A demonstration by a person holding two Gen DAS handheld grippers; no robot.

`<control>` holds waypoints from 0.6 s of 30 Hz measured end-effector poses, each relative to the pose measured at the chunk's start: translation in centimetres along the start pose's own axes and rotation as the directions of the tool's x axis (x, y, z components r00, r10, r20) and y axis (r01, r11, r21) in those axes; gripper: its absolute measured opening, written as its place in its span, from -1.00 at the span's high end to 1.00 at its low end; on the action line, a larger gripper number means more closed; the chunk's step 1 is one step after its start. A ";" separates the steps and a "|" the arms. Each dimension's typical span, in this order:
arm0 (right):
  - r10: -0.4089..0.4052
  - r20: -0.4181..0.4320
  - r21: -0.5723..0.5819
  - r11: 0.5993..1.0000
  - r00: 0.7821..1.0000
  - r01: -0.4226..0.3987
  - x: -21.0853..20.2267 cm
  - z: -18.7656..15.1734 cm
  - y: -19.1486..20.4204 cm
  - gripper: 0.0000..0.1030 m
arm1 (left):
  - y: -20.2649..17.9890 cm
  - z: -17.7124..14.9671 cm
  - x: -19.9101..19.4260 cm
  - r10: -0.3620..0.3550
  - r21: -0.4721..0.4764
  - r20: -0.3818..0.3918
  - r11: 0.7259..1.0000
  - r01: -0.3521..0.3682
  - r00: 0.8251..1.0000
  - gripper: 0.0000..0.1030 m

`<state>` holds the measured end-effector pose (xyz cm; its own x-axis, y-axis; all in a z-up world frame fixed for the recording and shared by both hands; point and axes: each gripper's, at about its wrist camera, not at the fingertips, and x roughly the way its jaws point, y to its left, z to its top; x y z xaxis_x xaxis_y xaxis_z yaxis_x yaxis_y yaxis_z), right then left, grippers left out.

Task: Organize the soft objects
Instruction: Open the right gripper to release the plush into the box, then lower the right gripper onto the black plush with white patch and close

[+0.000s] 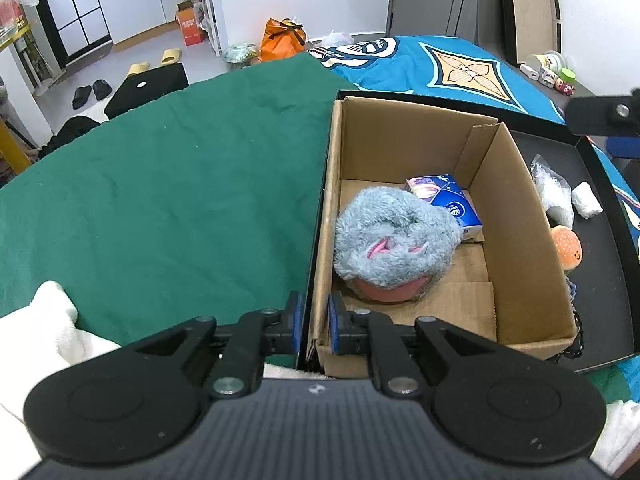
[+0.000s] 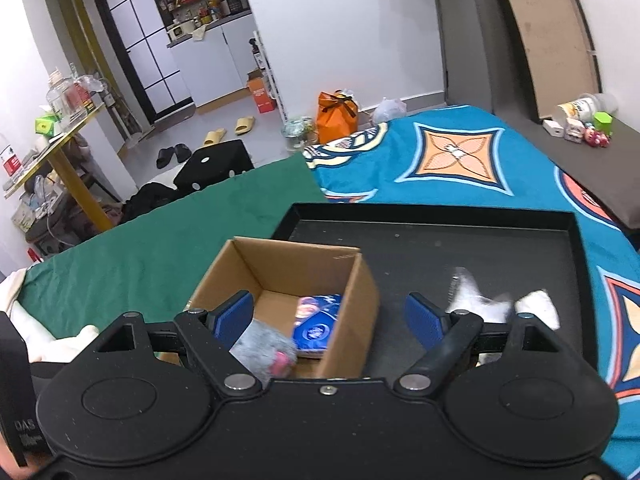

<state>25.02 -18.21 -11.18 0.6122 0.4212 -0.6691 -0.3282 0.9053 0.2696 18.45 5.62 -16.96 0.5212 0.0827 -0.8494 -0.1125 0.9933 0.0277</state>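
A cardboard box (image 1: 516, 216) stands in a black tray (image 1: 600, 280) on the bed. Inside lie a fluffy grey-blue plush (image 1: 394, 236) and a blue tissue pack (image 1: 448, 200). My left gripper (image 1: 313, 322) is shut on the near left wall of the box and the tray rim. My right gripper (image 2: 330, 320) is open and empty above the box (image 2: 348, 312), with the plush (image 2: 264, 350) and tissue pack (image 2: 318, 320) below it. An orange plush (image 1: 566, 246), a clear plastic bag (image 1: 554, 190) and a white wad (image 1: 586, 200) lie in the tray right of the box.
A green cloth (image 1: 160, 200) covers the bed left of the tray, a blue patterned blanket (image 2: 460, 160) beyond it. A white towel (image 1: 52, 320) lies at the near left. The tray floor (image 2: 440, 256) beyond the box is bare.
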 end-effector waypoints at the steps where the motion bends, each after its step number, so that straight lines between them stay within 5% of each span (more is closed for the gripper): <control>1: -0.003 0.000 0.002 1.000 1.000 0.003 -0.1 -0.1 -0.4 -0.60 | -0.1 0.0 -0.1 0.003 0.001 0.000 1.000 -0.003 1.000 0.76; 4: -0.016 -0.005 0.010 1.000 1.000 0.016 -0.4 -0.6 -1.4 -0.60 | -0.3 0.0 -0.2 0.025 0.006 0.002 1.000 -0.025 1.000 0.60; 9: -0.024 -0.020 0.033 0.999 0.999 0.025 -0.3 -1.8 -3.0 -0.60 | -0.9 -0.1 -0.7 0.059 0.032 0.026 0.998 -0.060 0.998 -0.03; 18: -0.032 -0.084 0.106 0.993 0.996 0.041 -0.1 -5.5 -5.0 -0.60 | -2.1 -0.2 -1.0 0.101 0.106 0.051 0.989 -0.106 0.994 -0.58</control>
<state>22.66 -23.11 -16.33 0.5603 0.3856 -0.7330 -0.2245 0.9226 0.3138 18.01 3.40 -16.21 0.5497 0.1871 -0.8141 -0.0768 0.9818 0.1738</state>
